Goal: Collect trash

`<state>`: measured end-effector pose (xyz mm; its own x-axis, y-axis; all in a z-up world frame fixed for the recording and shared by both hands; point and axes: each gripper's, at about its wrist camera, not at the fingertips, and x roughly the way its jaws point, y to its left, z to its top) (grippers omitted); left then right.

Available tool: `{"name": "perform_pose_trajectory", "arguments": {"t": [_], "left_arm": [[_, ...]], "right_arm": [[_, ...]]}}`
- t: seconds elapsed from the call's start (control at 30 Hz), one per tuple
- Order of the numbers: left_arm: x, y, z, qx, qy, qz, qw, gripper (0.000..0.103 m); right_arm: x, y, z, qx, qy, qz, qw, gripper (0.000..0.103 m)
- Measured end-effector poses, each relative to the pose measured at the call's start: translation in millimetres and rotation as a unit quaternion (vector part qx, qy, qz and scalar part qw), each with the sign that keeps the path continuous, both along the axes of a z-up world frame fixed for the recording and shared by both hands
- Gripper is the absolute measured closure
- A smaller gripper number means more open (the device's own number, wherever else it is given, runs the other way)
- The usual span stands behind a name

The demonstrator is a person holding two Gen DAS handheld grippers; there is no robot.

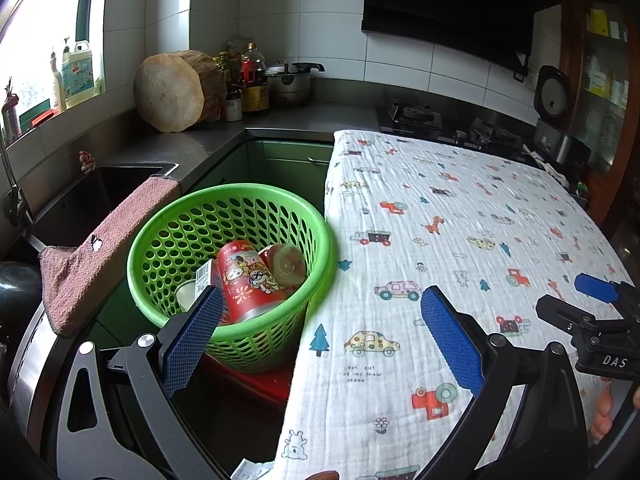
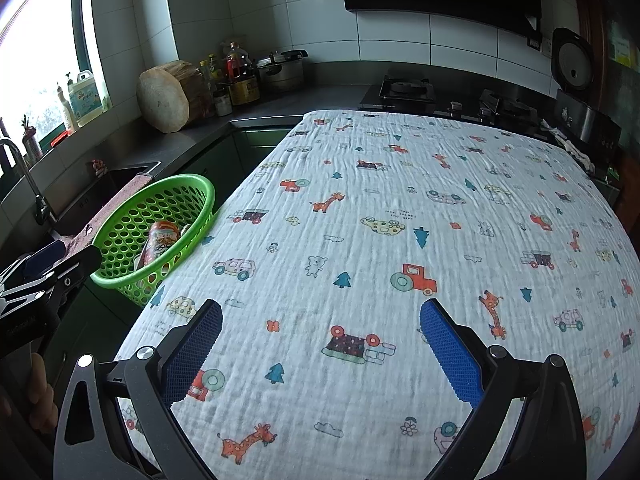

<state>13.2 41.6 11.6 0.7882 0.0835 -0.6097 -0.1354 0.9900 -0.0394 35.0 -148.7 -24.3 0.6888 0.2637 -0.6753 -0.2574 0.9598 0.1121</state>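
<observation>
We see a crinkled, matt cotton-like cloth (image 2: 400, 240) with printed cartoons covering the bench. The basket (image 1: 168, 216) is glossy green plastic, pierced all over with holes. Inside it a can (image 1: 248, 280) shows shiny printed metal, beside a translucent plastic cup (image 1: 288, 264). A rough pink towel (image 1: 100, 248) looks like terry. The left claw (image 1: 320, 336) has matt black arms with blue textured pads (image 1: 452, 340). The block (image 1: 170, 92) is coarse bare wood; the pot (image 1: 290, 80) is dull metal.

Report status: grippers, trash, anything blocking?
Left gripper open, empty. Right gripper open, empty. Red can and cups in green basket. Printed cloth bare, nothing blocking.
</observation>
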Motion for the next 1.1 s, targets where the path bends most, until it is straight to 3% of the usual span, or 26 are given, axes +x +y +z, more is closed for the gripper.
{"name": "perform_pose_trajectory", "arguments": {"t": [1.1], "left_arm": [[-2.3,-4.6,2.9,0.007,-0.012,-0.006,0.9999,0.005]], "right_arm": [[1.9,0.5,-0.7,-0.001,-0.002,0.001,1.000,0.007]]}}
